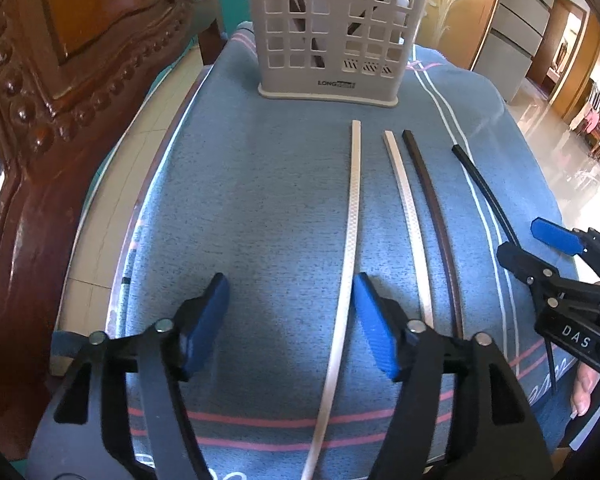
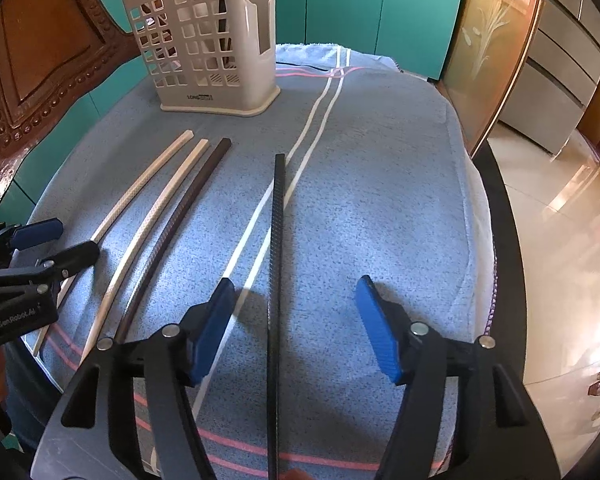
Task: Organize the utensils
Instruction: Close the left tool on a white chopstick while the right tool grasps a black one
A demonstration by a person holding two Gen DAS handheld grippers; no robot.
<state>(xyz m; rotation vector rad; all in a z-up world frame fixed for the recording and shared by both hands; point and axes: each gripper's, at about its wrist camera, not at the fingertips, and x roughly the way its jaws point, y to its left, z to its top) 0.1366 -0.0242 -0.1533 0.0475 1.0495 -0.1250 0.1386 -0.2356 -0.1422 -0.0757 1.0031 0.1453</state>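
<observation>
The left gripper [image 1: 288,320] is open over a white chopstick [image 1: 350,240], not holding it. The right gripper [image 2: 296,328] is open over a black chopstick [image 2: 277,260]. The basket [image 1: 332,32] stands at 12 o'clock.

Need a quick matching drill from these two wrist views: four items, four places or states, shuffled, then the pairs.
Items:
1. beige perforated plastic utensil holder
2. leftmost white chopstick
3. dark brown chopstick
4. black chopstick

Places or states:
A. lying between the open jaws of the right tool
B. standing upright at the far end of the blue towel
C. lying between the open jaws of the left tool, close to its right finger
D. lying beside the second white chopstick, in neither tool

Pairs: 1-B, 2-C, 3-D, 4-A
</observation>
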